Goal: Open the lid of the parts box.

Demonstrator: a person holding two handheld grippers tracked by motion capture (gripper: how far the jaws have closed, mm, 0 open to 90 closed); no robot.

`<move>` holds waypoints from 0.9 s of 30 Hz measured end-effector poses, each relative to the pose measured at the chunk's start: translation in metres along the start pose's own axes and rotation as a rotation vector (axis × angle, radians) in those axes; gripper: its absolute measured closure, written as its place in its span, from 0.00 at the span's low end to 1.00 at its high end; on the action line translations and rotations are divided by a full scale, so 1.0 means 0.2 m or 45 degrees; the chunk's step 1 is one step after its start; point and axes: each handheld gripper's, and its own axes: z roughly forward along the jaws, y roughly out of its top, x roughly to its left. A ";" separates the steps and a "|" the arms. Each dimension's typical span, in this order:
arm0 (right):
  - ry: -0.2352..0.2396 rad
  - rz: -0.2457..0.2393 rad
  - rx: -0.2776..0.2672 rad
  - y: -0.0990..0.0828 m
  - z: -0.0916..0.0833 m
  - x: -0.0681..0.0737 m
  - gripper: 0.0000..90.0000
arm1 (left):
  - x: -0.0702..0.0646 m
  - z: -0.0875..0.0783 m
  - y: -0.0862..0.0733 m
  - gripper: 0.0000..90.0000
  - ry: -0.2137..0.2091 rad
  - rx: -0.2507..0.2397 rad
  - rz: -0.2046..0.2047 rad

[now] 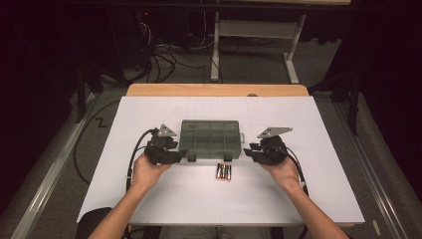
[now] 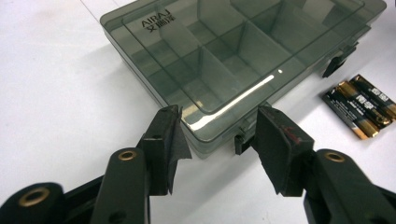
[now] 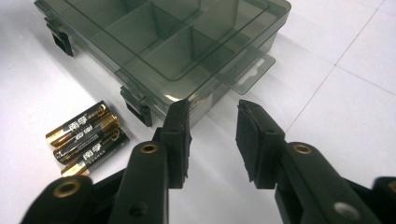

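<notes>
So I've got the smoky compartment box [image 1: 210, 139] sitting mid-desk [image 1: 318, 199], lid shut. My left gripper [image 2: 219, 126] is at its 9 o'clock end, jaws released, straddling a front corner without pinching it. My right gripper [image 3: 212, 122] is at the 3 o'clock end, jaws apart, nothing in them. The batteries [image 1: 223, 172] lie at 6 o'clock, just in front of the box.

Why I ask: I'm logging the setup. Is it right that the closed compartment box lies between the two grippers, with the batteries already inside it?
Not quite: the batteries lie on the table in front of the compartment box, not inside it, as the high view shows. The rest holds.
</notes>
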 end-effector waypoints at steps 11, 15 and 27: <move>0.025 -0.011 0.074 0.00 0.01 -0.01 0.91 | 0.01 0.00 0.00 0.70 -0.016 0.100 -0.028; 0.022 -0.006 0.122 0.00 0.01 0.00 0.96 | 0.03 0.00 0.00 0.75 -0.023 0.132 -0.046; 0.046 -0.066 0.219 0.02 0.04 0.04 1.00 | 0.03 0.03 -0.01 0.85 0.008 0.234 -0.032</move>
